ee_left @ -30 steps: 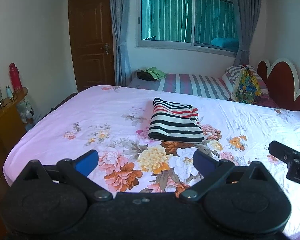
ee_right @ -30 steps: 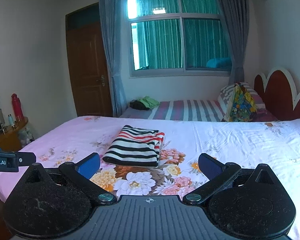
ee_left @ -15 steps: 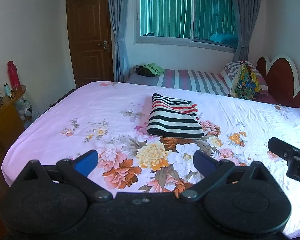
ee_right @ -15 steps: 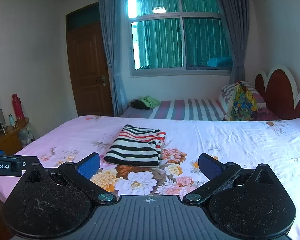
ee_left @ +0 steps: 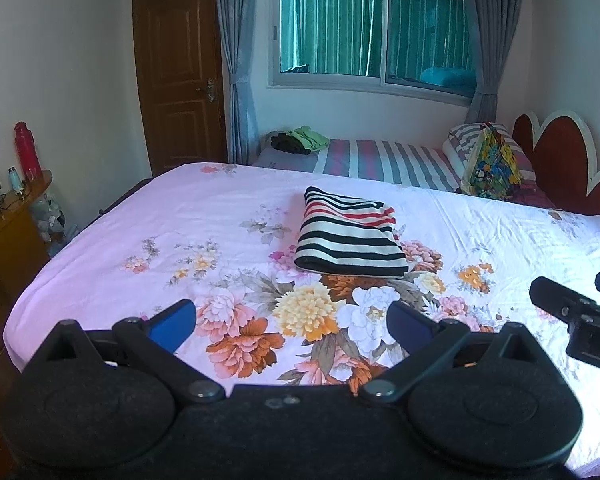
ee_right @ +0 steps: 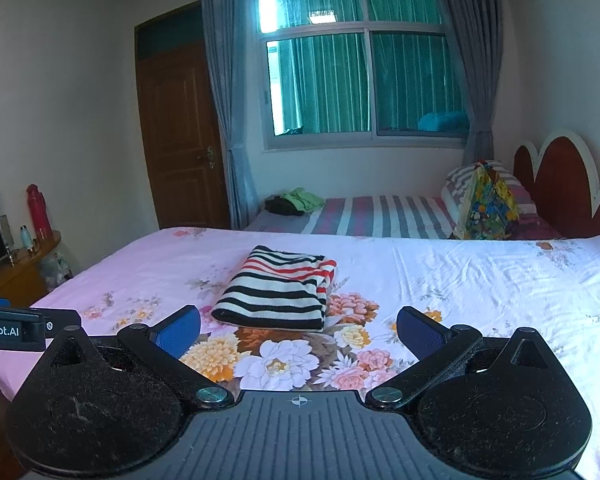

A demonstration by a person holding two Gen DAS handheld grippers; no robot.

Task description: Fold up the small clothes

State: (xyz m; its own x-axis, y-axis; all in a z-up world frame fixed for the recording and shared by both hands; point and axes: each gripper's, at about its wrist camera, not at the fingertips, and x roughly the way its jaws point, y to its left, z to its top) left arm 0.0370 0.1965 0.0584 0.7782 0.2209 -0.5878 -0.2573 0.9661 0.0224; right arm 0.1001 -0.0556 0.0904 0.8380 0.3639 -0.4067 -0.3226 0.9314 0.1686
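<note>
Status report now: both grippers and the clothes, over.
Left hand-held gripper open, empty. Right hand-held gripper open, empty. Striped garment folded, lying on the flowered bed sheet. Nothing in the way.

The left gripper [ee_left: 292, 322] is a matte black plastic body with two rounded lobes, each embossed with a faint circle. Two black link arms run forward from silver pivot screws to blue padded fingers [ee_left: 172, 320]. A pair of small round marks sits at the centre of its top edge. The right gripper [ee_right: 299, 330] has the same shape, with dusty, speckled lobes, a ribbed grey centre plate bearing a small crosshair mark, and blue pads [ee_right: 420, 334].
</note>
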